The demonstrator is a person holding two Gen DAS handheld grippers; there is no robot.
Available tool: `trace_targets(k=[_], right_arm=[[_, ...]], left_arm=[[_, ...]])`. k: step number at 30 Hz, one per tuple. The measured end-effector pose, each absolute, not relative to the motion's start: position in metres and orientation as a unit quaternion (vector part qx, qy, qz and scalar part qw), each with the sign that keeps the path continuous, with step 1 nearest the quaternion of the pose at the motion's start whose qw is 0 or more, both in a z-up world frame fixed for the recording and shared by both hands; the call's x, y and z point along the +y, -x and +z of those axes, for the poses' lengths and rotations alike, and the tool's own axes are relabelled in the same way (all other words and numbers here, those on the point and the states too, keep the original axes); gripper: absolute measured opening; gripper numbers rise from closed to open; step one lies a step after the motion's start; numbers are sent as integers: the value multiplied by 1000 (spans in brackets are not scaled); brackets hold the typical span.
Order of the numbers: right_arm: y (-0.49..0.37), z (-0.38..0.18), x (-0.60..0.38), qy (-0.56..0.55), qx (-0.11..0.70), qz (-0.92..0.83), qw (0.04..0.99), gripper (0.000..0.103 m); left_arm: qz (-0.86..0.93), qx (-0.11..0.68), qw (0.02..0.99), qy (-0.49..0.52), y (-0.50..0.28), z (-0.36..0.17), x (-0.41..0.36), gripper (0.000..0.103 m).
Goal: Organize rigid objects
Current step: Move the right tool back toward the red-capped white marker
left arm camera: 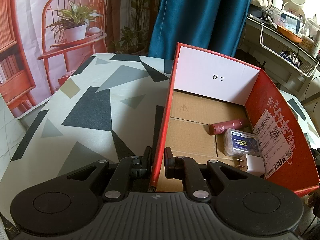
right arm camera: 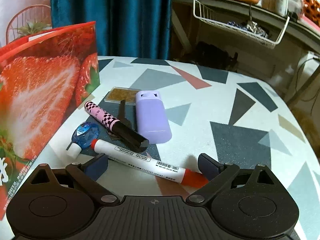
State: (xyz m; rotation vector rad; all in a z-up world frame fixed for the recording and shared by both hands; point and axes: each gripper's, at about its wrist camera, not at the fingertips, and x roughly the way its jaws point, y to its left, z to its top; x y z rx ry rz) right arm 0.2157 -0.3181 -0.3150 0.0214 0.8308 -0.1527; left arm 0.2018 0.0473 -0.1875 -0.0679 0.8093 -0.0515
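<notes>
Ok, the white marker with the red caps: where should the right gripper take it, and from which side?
Take the white marker on its barrel, mid-length, coming from above. It lies flat across the open right gripper, so the jaws could close across its narrow width. Avoid its far end, crowded by the correction tape and checkered tube.

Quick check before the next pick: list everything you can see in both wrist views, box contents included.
box: 1, red, on table, wall clamped
tube: 1, dark red, in box
clear case: 1, in box
charger plug: 1, white, in box
marker: 1, white with red ends, between right jaws
checked tube: 1, pink and black, on table
lilac case: 1, on table
correction tape: 1, blue, beside box
flat case: 1, brown, on table
table: 1, patterned cloth
left gripper: shut on box wall
right gripper: open
</notes>
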Motion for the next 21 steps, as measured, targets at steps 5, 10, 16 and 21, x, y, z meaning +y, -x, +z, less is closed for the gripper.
trace_targets(k=[5,10,16,21], right_arm=[[-218,-315,-317,-5,404,-73,912,93],[-218,-315,-317,-7,403,-69,912,91],[-224,-311,-304,35,408,-50,911,82],[-223,-313,-315,-7,415,-55,908,83]], left_arm=[[-24,393,918,32,-202,-187,46,14],[-24,393,918,33,-203,-187,45,14],[-25,393,918,32,-202,-187,46,14],[-24,394,918,30,-201,-187,46,14]])
